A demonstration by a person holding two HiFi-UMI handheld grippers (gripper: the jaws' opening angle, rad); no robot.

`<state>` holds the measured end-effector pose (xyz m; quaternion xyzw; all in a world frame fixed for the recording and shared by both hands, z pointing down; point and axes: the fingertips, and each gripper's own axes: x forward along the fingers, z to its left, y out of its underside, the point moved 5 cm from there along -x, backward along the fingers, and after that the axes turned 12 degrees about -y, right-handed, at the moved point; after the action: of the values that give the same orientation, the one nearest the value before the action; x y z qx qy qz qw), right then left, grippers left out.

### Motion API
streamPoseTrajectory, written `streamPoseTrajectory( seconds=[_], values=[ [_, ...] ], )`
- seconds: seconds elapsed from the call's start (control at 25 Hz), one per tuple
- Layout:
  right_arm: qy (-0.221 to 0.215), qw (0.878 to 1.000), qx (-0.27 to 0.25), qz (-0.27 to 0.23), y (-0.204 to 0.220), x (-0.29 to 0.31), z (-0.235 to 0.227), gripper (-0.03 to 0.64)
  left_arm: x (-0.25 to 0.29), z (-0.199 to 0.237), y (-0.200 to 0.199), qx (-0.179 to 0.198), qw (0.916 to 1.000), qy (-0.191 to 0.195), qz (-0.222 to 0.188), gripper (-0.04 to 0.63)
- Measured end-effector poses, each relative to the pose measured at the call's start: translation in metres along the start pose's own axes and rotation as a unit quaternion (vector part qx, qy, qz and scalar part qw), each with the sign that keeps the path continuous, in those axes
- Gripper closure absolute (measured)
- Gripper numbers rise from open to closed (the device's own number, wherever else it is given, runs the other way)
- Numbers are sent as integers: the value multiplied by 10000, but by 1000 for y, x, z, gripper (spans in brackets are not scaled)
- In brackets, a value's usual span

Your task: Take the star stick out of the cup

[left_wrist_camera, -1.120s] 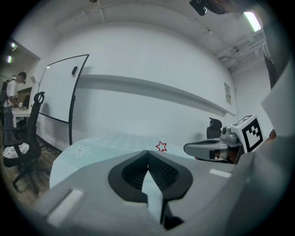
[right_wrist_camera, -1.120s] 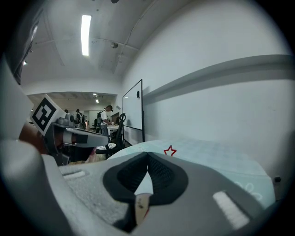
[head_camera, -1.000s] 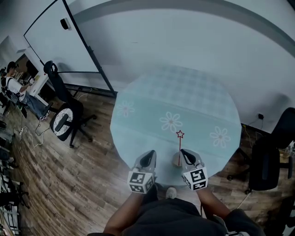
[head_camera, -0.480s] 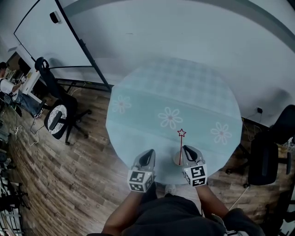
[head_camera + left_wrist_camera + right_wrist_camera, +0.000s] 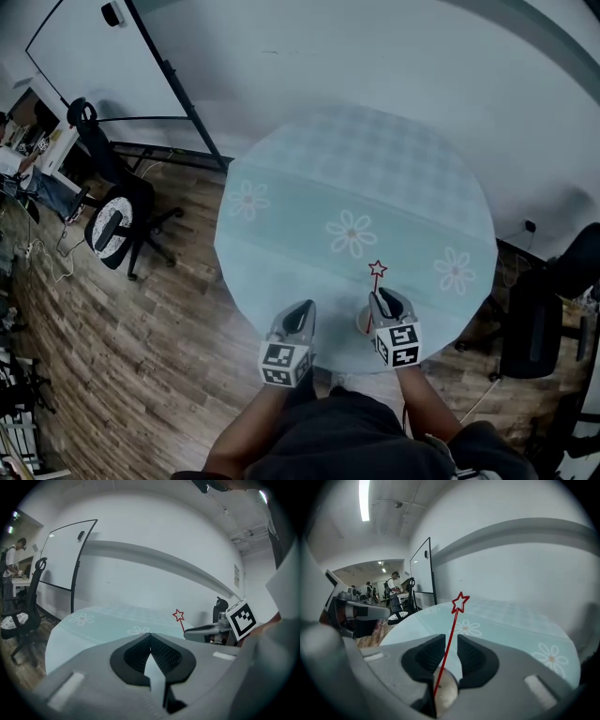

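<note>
A thin red star stick (image 5: 375, 281) stands in a small pale cup (image 5: 363, 324) near the front edge of the round teal table (image 5: 356, 178). My right gripper (image 5: 379, 298) sits just right of the cup. In the right gripper view the star stick (image 5: 453, 623) rises between the narrowly open jaws of that gripper (image 5: 451, 639), and the cup (image 5: 444, 693) lies below them. My left gripper (image 5: 302, 311) hovers over the table's front edge, left of the cup. Its jaws (image 5: 150, 634) meet at the tip with nothing in them. From there the star stick (image 5: 178, 616) shows off to the right.
The tablecloth has daisy prints. A black office chair (image 5: 117, 220) stands on the wood floor at the left, another chair (image 5: 539, 323) at the right. A whiteboard (image 5: 94, 66) leans by the wall at the back left. People sit at a desk far left.
The head view has shifted slightly. My right gripper has edged forward beside the cup, so the stick now stands between its jaws. The left gripper has hardly moved.
</note>
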<state>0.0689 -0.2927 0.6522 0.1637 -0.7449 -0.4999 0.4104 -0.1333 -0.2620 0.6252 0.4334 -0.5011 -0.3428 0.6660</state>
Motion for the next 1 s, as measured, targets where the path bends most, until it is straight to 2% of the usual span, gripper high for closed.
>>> streamPoseTrajectory(
  seconds=[0.52,0.76,0.88,1.0],
  values=[
    [-94,9998,65,137,0,10,5,551,5,-1,-4,-67,10000,23,1,591],
    [115,9997,132,140,4,8,2,551,3,-2,-2,-44,10000,27,6,591],
    [243,9996,158,58,3,4,1,594,1,-4,-1,-73,10000,-17,48,591],
    [244,9996,164,-16,0,-1,5,600,-2,-7,-2,-115,9999,-25,50,591]
  ],
)
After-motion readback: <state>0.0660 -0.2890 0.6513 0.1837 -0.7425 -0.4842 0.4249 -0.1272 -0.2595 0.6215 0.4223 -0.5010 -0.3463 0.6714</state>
